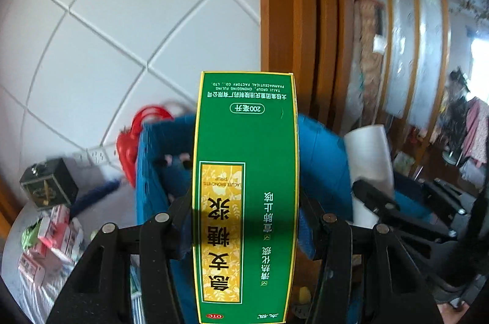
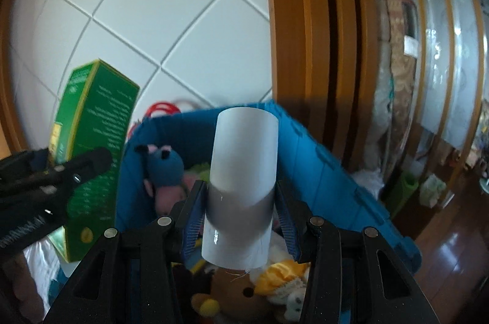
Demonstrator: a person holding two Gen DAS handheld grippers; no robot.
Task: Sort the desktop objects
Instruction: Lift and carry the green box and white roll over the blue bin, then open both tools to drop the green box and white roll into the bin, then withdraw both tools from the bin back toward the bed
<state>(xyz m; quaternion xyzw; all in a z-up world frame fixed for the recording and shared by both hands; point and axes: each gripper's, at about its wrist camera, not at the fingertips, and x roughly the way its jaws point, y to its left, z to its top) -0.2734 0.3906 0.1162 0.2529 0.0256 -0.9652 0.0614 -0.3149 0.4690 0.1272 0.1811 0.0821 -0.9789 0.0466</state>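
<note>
My left gripper (image 1: pixel 246 202) is shut on a tall green medicine box (image 1: pixel 244 195) with a yellow label, held up in front of a blue fabric bin (image 1: pixel 324 159). In the right wrist view the same green box (image 2: pixel 97 140) hangs at the left, above the bin's left edge, with the left gripper (image 2: pixel 61 171) clamped on it. My right gripper (image 2: pixel 241 189) is shut on a white cylinder (image 2: pixel 244 171), its blue pads pressing both sides, above the open blue bin (image 2: pixel 321 171). The left wrist view shows that white cylinder (image 1: pixel 369 159) and the right gripper (image 1: pixel 376 202) at the right.
The bin holds soft toys: a blue plush mouse (image 2: pixel 165 165), a brown bear (image 2: pixel 232 287) and a yellow one (image 2: pixel 281 272). Small red-and-white boxes (image 1: pixel 55 232) and a dark box (image 1: pixel 49 183) lie at the left. A red object (image 1: pixel 134 140) sits behind the bin. Wooden door frame (image 2: pixel 305 49) at right.
</note>
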